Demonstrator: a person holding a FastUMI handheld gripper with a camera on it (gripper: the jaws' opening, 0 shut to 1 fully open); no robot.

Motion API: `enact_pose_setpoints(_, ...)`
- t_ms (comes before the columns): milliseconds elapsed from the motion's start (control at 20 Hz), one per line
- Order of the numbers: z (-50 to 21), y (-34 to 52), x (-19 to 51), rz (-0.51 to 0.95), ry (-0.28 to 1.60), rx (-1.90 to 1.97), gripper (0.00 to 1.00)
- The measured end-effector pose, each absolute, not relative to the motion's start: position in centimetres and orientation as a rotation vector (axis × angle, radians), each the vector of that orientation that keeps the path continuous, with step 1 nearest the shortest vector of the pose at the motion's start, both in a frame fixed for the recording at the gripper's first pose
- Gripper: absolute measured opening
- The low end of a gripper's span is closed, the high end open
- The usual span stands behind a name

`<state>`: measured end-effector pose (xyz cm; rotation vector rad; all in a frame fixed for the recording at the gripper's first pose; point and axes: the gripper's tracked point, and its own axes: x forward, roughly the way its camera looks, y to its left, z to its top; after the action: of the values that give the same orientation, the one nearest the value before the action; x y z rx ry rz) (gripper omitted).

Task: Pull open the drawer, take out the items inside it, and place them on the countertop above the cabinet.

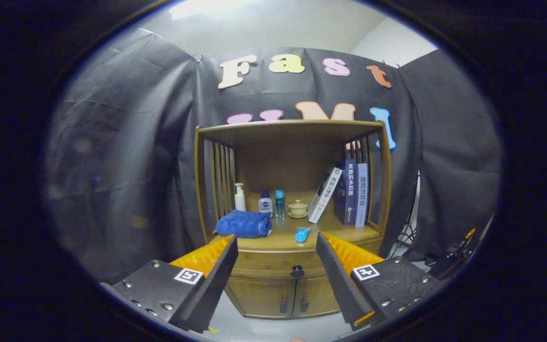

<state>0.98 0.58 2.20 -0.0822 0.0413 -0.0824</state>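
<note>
1. Gripper (pixel 277 247): fingers spread wide apart, nothing between them, touching nothing. It is held in front of the cabinet (pixel 290 285), still clear of it.
2. Drawer (pixel 283 265): sits just below the countertop (pixel 283 240), front flush with the cabinet face, i.e. shut. Its dark round knob (pixel 297 271) is seen in the gap between the two fingers, beyond their tips. Contents hidden.
3. Below the drawer: two cabinet doors (pixel 283 297), both shut, each with a small dark handle (pixel 283 306) near the centre seam.
4. Countertop, left side: a rolled blue towel (pixel 244 223) lying near the front edge.
5. Countertop, front centre: a small blue tube (pixel 302 234) lying flat, right of the towel, well apart from it.
6. Far row against the back panel, left to right: a white pump bottle (pixel 240 197), a short white bottle with a blue cap (pixel 265 204), a slim clear blue bottle (pixel 279 203), a small lidded cup on a saucer (pixel 297 208).
7. Right side: one white book (pixel 324 194) leaning tilted against two upright dark blue books (pixel 353 192), which stand by the slatted right side of the hutch.
8. A wooden top shelf (pixel 290 127) roofs the hutch above the countertop.
</note>
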Motion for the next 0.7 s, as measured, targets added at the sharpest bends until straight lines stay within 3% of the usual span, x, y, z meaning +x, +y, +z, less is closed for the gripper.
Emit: enact_pose_setpoints(700,3.3,0.2,-0.5,-0.08,0.012,-0.071,0.99)
